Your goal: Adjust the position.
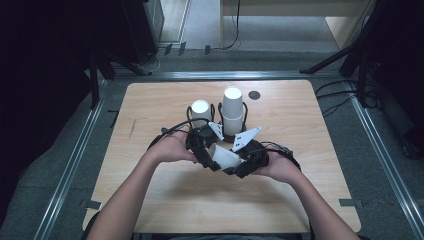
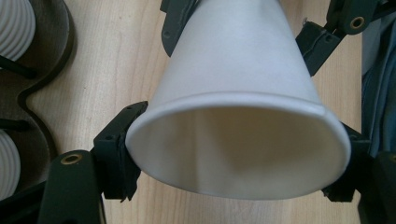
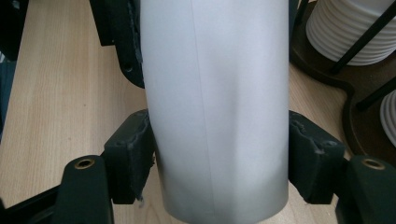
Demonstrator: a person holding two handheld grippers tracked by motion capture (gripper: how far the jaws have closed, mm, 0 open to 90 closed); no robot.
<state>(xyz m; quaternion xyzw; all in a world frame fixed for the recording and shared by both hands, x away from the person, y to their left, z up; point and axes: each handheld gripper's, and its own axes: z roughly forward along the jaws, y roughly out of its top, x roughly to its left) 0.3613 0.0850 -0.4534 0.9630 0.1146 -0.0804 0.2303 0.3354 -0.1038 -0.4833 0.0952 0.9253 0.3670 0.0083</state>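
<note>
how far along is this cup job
Done: two cup stacks stand in the black holder at the table's far side. In hand: one white cup lies sideways above the table, the left gripper clamping its rim end and the right gripper its narrow end. Left: probably setting it on a stack.

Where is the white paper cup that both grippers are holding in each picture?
High view: the white paper cup lies sideways at centre, between both hands.
Left gripper view: its open mouth faces the camera.
Right gripper view: its side wall runs up the middle.
Shared landmark: the dark cup holder with stacked white cups.
</note>
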